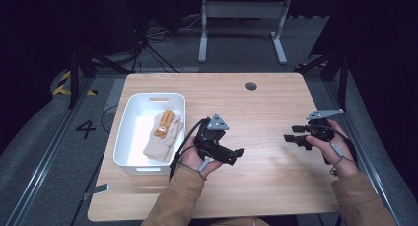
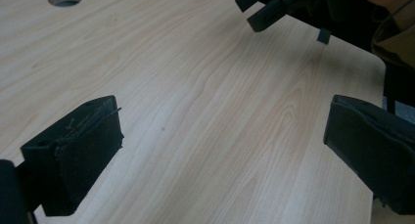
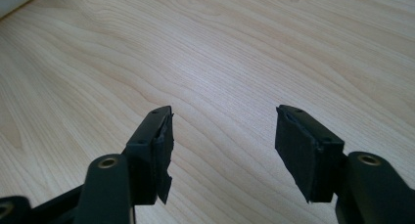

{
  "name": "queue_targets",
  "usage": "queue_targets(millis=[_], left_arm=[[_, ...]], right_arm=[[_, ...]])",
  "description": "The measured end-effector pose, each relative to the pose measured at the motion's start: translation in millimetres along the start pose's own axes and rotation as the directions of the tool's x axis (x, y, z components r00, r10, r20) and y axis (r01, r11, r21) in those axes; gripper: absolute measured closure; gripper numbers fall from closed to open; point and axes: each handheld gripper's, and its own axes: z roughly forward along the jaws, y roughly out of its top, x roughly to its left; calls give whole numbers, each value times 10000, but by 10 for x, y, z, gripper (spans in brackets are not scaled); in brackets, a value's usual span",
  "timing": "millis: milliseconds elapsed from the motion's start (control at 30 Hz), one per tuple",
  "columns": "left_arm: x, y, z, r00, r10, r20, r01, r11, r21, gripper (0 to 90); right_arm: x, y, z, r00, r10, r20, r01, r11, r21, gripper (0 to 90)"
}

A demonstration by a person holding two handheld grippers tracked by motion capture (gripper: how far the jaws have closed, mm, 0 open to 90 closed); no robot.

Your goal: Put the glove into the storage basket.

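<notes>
A: Gloves (image 1: pixel 164 133), a cream pair with orange patches, lay heaped in the white bin (image 1: pixel 126 121) at about nine o'clock on the worktop (image 1: pixel 276 112), resting toward its right wall.

B: And the hand-held grippers?

A: Left hand-held gripper (image 1: pixel 240 153) hovered just right of the bin, jaws spread wide with nothing between them, pointing toward three o'clock. Right hand-held gripper (image 1: pixel 292 135) sat near three o'clock, jaws likewise parted and empty, facing back toward nine.

B: What could have gone wrong?

A: I judged the left one faced away from the bin, so a hurried turn back might have clipped the rim and shoved the bin. Soft knit could also have slipped or come up as one glove only, if the jaws pinched a loose fold.
</notes>
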Motion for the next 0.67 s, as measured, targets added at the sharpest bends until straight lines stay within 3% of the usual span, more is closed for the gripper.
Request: queue_targets(millis=[233, 433, 667], left_arm=[[41, -210, 216, 10000, -69, -68, 72, 9994, 331, 14], [94, -400, 389, 9986, -528, -34, 529, 9967, 618, 14], [79, -436, 413, 9983, -580, -110, 587, 9952, 781, 21]], right_arm=[[-6, -5, -3, 10000, 17, -28, -17, 10000, -6, 402], [4, -4, -14, 10000, -16, -18, 16, 10000, -26, 402], [3, 10, 5, 10000, -31, -4, 31, 10000, 7, 403]])
